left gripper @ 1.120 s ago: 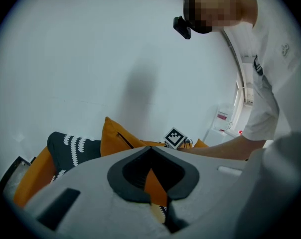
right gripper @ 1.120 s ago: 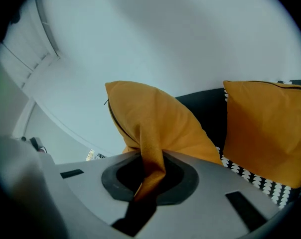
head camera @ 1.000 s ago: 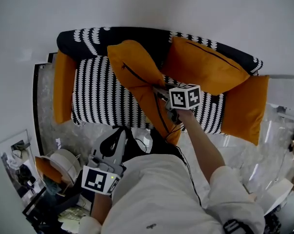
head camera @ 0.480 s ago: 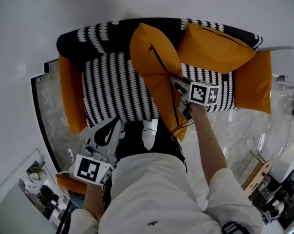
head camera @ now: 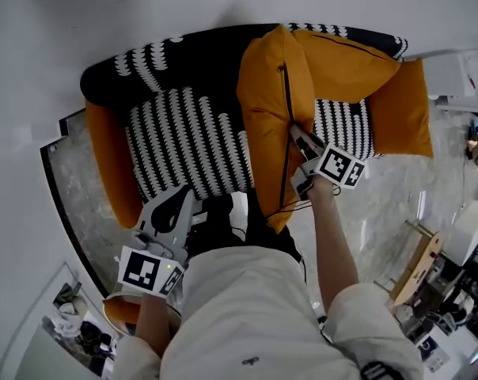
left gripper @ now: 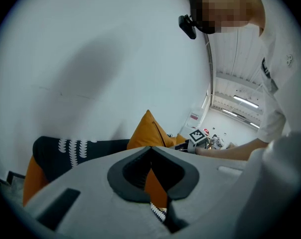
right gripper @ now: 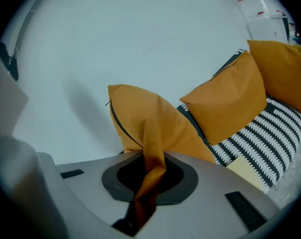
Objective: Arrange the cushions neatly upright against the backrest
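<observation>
right gripper view | cushion [right gripper: 158,126] fold pinched | between right gripper [right gripper: 146,178] jaws

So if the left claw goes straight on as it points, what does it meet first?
Probably the striped seat, near its front edge: the left claw points toward it. The cushion in the right claw hangs close beside that line; depth is unclear.

The cushion [head camera: 267,93] is showing matt orange cloth, the sofa [head camera: 183,133] striped fabric, the floor [head camera: 381,204] glossy marble-like stone.
</observation>
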A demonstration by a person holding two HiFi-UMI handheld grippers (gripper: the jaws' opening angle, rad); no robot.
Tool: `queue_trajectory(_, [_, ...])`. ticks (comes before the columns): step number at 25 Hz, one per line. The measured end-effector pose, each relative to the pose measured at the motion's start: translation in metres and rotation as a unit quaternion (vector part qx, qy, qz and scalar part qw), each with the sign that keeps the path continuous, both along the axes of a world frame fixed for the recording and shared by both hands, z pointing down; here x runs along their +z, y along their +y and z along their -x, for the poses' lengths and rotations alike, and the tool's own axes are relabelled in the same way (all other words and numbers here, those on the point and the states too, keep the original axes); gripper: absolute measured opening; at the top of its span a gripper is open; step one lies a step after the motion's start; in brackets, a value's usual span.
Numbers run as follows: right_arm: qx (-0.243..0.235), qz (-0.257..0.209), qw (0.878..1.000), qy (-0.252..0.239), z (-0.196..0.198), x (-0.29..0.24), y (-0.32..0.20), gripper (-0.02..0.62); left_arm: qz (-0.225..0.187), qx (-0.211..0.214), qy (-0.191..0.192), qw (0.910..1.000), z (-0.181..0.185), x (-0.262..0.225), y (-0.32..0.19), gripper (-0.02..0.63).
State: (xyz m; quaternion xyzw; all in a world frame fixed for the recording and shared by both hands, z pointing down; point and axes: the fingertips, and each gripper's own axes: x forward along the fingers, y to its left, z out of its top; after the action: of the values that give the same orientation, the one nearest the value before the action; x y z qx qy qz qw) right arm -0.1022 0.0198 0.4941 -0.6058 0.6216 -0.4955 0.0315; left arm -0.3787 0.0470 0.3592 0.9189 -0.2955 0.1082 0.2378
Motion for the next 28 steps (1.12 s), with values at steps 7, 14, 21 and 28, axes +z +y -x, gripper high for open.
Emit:
queue_trajectory(7, [0.023, -0.041, 0.995, 0.085, -0.020, 0.026, -0.013, 0.043, 0.006, 0.022, -0.002, 0.9997, 0.006, 0.006, -0.003, 0.012])
queue_trajectory(14, [0.031, -0.032, 0.997, 0.070, 0.013, 0.071, -0.017, 0.044, 0.006, 0.008, -0.019, 0.9998, 0.026, 0.011, 0.000, 0.011])
queue_trajectory(21, [0.119, -0.038, 0.990, -0.062, 0.044, 0.069, -0.025, 0.037, 0.006, -0.018, -0.025, 0.9995, 0.044, 0.008, 0.009, 0.011])
queue_trajectory(28, [0.242, -0.072, 0.943, -0.219, 0.066, 0.042, -0.030, 0.035, -0.002, -0.039, -0.022, 0.9990, 0.061, 0.002, 0.010, 0.011])
